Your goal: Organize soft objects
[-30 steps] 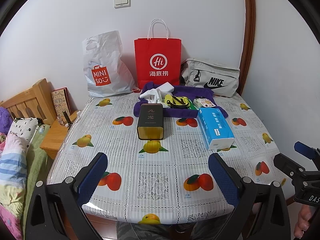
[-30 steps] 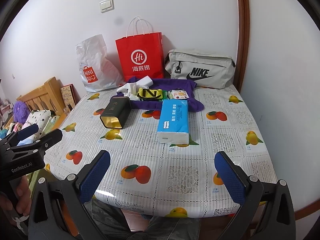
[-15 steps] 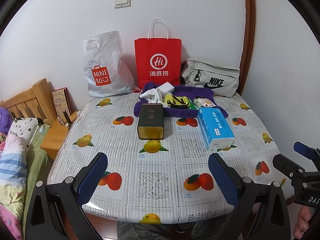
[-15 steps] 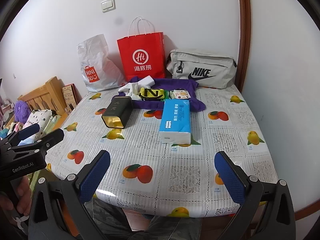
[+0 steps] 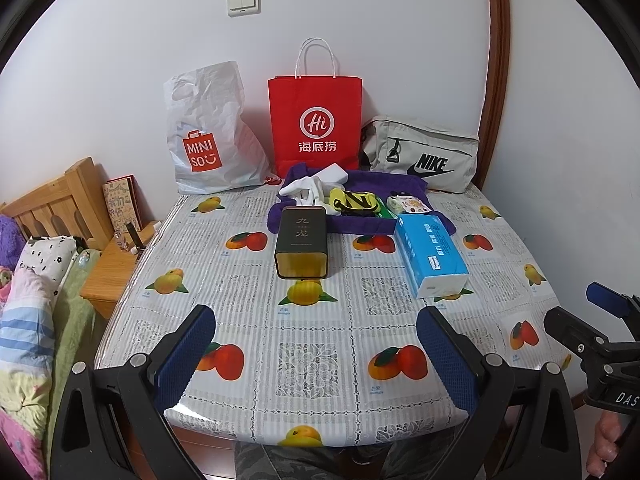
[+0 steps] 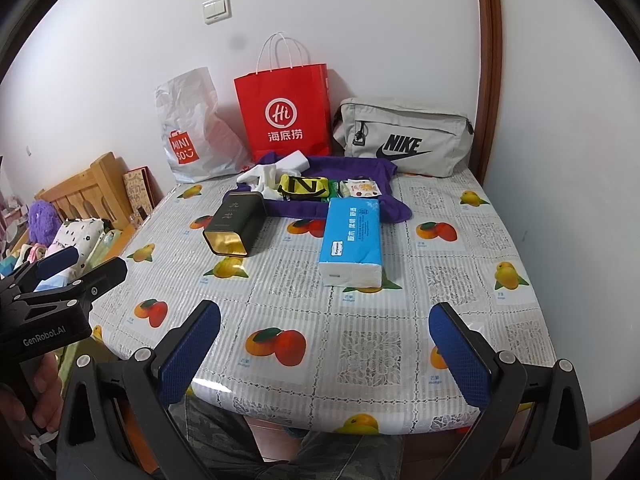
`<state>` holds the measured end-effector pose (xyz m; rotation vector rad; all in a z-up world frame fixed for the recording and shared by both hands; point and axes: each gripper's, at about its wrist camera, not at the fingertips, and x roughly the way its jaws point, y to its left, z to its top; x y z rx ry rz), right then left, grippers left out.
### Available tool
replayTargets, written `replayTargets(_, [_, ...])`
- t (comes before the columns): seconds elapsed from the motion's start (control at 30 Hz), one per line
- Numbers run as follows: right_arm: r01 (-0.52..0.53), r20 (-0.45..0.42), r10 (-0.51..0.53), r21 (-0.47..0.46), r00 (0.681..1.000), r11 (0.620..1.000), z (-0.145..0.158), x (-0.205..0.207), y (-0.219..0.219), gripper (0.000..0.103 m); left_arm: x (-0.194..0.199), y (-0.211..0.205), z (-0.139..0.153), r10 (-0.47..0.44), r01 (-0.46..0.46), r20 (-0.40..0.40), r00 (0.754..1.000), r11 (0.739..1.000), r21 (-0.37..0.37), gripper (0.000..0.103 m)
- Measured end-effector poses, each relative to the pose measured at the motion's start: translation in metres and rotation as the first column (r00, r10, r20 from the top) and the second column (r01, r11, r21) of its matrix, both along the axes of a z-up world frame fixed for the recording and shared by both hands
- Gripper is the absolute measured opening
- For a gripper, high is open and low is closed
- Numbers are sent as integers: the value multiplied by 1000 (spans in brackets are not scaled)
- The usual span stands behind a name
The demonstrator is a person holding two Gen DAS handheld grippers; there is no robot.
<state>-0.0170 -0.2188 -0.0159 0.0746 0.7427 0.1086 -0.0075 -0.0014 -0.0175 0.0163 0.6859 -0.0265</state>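
A purple cloth [image 5: 372, 184] [image 6: 352, 168] lies spread at the table's back, carrying white socks [image 5: 308, 188] [image 6: 264, 174], a yellow-and-black pouch [image 5: 356, 202] [image 6: 304, 188] and a small patterned packet [image 5: 410, 204] [image 6: 362, 189]. In front of it lie a dark tea tin [image 5: 302, 242] [image 6: 236, 226] on its side and a blue tissue pack [image 5: 434, 254] [image 6: 352, 240]. My left gripper [image 5: 316, 354] and right gripper [image 6: 324, 354] both hover open over the near table edge, holding nothing. Each one also shows at the side of the other's view.
Against the wall stand a white MINISO bag [image 5: 208, 136], a red paper bag [image 5: 316, 120] and a grey Nike bag [image 5: 424, 156]. A wooden bed frame [image 5: 52, 204] with bedding and a nightstand [image 5: 116, 264] lie left of the fruit-print table [image 5: 320, 320].
The right wrist view has shifted slightly, as the right gripper drifted a little. The left gripper and all objects stay as they were.
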Motion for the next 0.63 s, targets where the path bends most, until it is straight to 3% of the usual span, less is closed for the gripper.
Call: replayTargets(0.63, [-13, 4, 13, -5, 1000, 1000, -2, -1, 1, 103, -1, 1, 0, 6, -6, -1, 1000, 1000, -2, 102])
